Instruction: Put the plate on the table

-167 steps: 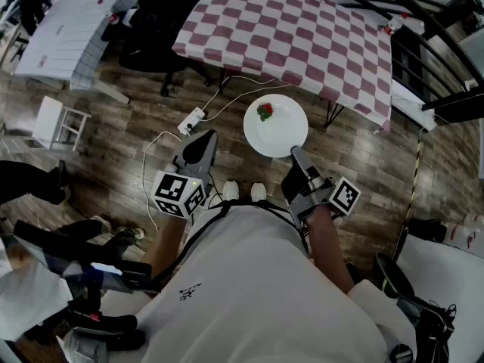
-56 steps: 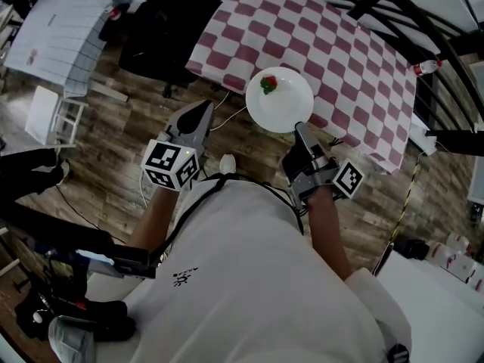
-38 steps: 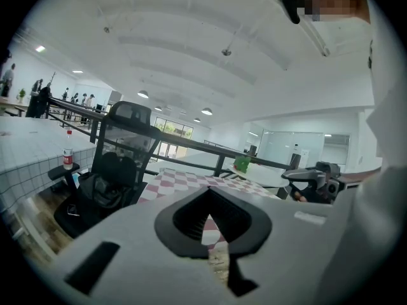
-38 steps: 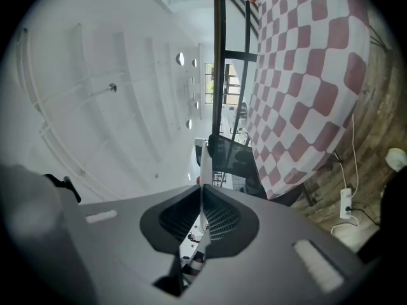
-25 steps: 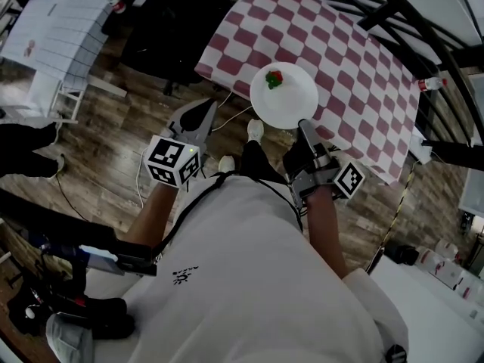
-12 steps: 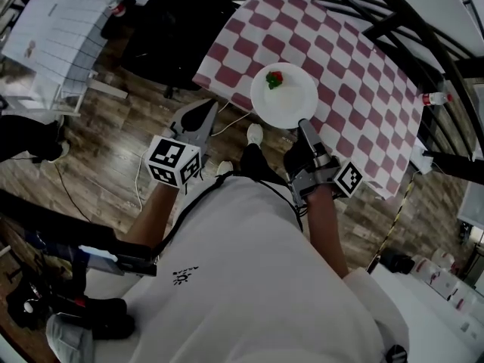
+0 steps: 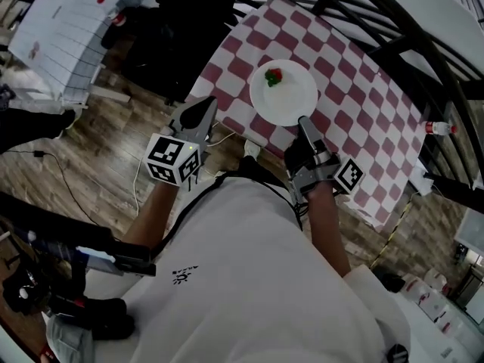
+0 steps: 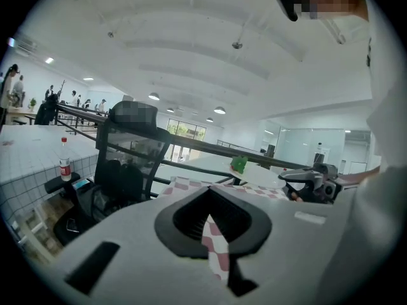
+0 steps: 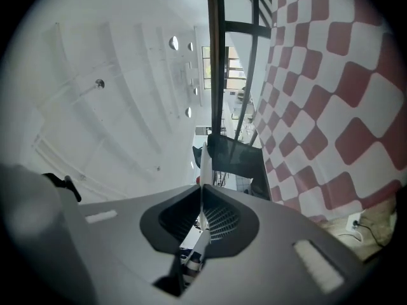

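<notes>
Right gripper [image 7: 302, 121] clamped shut on the near rim of the white plate [image 7: 283, 93], which we held out ahead of the jaws over the red-and-white checked table [image 7: 355, 74]. From the right gripper view the rim showed as a thin white edge pinched between the pads. A small red-and-green garnish [image 7: 273, 76] sat on the far-left part of the plate. The plate reached straight away from the claw, roughly level, with the cloth directly beneath it. From the left gripper view it seemed to hang a little clear of the cloth. Our left gripper [image 7: 198, 110] stood off to the left near the table's edge, jaws together on nothing, well apart from the plate. We judged the right hand alone placed for the set-down: a straight lowering, then a release.
</notes>
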### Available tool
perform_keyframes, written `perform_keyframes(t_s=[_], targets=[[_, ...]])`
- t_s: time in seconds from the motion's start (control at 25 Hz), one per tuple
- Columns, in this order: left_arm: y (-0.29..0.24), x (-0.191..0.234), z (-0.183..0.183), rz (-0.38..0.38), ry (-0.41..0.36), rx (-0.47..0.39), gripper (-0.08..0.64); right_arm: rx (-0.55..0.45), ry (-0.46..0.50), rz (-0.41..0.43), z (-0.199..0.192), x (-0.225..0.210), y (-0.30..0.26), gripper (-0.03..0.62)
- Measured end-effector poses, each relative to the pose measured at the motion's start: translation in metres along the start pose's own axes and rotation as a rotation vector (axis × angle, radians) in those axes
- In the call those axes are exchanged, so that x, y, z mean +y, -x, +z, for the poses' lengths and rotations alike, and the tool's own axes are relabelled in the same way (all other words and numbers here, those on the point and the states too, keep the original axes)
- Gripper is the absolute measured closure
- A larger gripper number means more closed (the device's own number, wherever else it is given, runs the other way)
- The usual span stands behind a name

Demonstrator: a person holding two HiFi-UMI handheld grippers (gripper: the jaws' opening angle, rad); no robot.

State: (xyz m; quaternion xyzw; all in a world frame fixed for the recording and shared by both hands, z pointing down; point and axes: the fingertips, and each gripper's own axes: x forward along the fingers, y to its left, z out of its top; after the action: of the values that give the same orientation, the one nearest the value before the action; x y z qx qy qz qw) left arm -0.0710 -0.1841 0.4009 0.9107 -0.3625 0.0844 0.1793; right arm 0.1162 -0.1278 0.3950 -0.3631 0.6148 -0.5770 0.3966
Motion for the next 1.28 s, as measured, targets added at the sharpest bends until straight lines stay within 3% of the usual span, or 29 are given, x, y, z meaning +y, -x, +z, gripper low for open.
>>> perform_keyframes(t_s=[0.32,0.64,0.92,1.28], targets=[[-0.069,0.001,0.018,0.064,0.007,0.006,0.558,0.070,-0.004,-0.003,0.078,-0.019,-0.035,0.572],[-0.111,0.004,0.017,0.144,0.012,0.016,0.558,0.142,-0.016,-0.010,0.127,-0.047,-0.066,0.572],[-0.125,0.011,0.011,0.172,0.037,0.040,0.558,0.182,-0.017,-0.005,0.138,-0.056,-0.093,0.572],[-0.138,0.022,0.004,0.151,0.063,0.050,0.558,0.220,-0.037,-0.012,0.119,-0.073,-0.119,0.572]])
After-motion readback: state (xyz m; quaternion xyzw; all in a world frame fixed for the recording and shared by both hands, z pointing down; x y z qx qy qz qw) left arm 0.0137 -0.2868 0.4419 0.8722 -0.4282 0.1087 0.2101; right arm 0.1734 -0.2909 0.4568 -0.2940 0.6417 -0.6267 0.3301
